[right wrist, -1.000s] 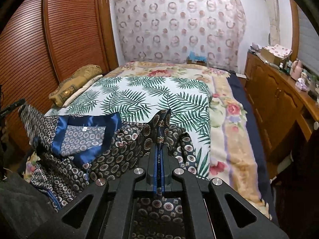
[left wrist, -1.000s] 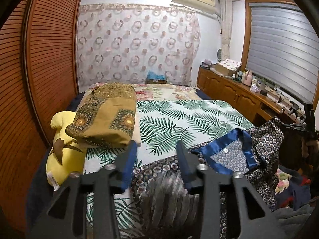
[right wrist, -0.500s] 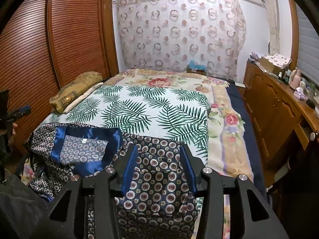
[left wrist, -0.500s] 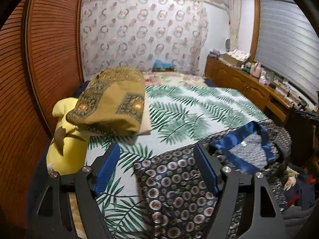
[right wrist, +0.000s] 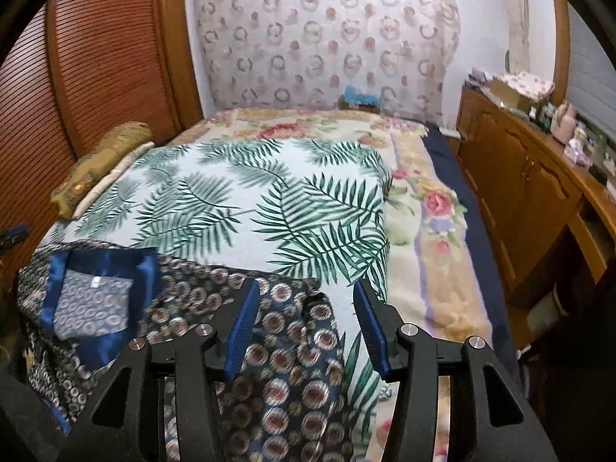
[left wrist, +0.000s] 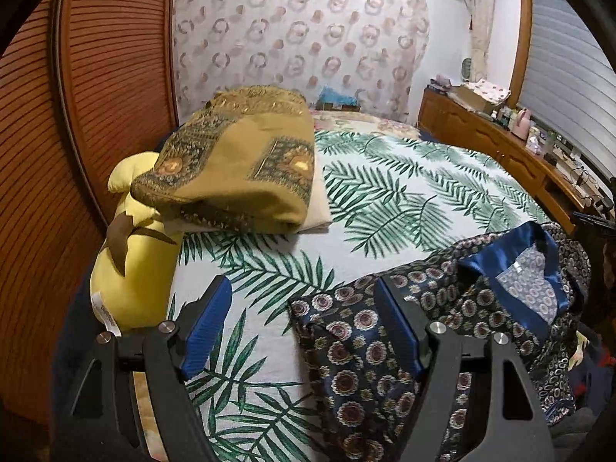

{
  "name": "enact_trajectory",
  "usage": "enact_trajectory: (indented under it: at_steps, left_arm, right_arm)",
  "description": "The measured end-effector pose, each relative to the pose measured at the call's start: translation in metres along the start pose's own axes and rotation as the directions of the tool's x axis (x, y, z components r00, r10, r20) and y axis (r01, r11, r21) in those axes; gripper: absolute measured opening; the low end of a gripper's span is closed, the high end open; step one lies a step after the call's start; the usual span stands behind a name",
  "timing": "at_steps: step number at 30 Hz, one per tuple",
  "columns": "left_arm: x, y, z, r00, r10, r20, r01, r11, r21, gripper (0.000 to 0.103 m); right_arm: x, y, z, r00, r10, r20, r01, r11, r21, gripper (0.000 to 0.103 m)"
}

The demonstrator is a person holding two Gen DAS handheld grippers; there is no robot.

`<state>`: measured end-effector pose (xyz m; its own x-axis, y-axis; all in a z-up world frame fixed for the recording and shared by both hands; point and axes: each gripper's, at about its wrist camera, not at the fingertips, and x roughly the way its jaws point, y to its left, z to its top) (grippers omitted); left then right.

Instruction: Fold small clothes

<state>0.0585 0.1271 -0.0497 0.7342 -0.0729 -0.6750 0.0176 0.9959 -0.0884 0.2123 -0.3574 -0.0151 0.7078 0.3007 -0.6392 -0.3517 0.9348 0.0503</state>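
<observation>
A dark blue patterned garment [left wrist: 435, 315] with a plain blue collar [left wrist: 546, 269] lies spread on the near end of the palm-leaf bed cover [left wrist: 404, 200]. My left gripper [left wrist: 304, 315] hovers open over the garment's left corner; the pads [left wrist: 210, 319] hold nothing. In the right wrist view the same garment [right wrist: 184, 308] lies flat with its collar [right wrist: 100, 292] at the left. My right gripper [right wrist: 304, 315] is open above the garment's right sleeve end, with cloth below the jaws but not pinched.
A folded mustard blanket [left wrist: 238, 165] and a yellow plush toy [left wrist: 131, 269] sit at the bed's left edge by the wooden louvred doors [left wrist: 77, 115]. A wooden dresser [right wrist: 531, 200] with small items runs along the right. A floral blanket [right wrist: 431, 208] covers the bed's right side.
Both grippers opened and let go of the garment, which dropped flat onto the bed. Both hands moved down; the left gripper shifted left of the cloth's corner.
</observation>
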Motion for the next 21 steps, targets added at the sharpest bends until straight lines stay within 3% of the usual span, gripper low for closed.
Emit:
enact_trajectory:
  at_steps: [19, 21]
  left_arm:
    - [0.037, -0.002, -0.028, 0.990, -0.047, -0.129, 0.047, 0.999, -0.006, 0.077]
    - [0.036, 0.000, -0.027, 0.991, -0.065, -0.120, 0.063, 0.998, -0.021, 0.068]
  right_arm:
    - [0.054, -0.001, 0.004, 0.994, 0.016, -0.106, -0.017, 1.000, -0.006, 0.053]
    - [0.057, 0.000, 0.004, 0.994, 0.015, -0.108, -0.016, 1.000, -0.009, 0.053]
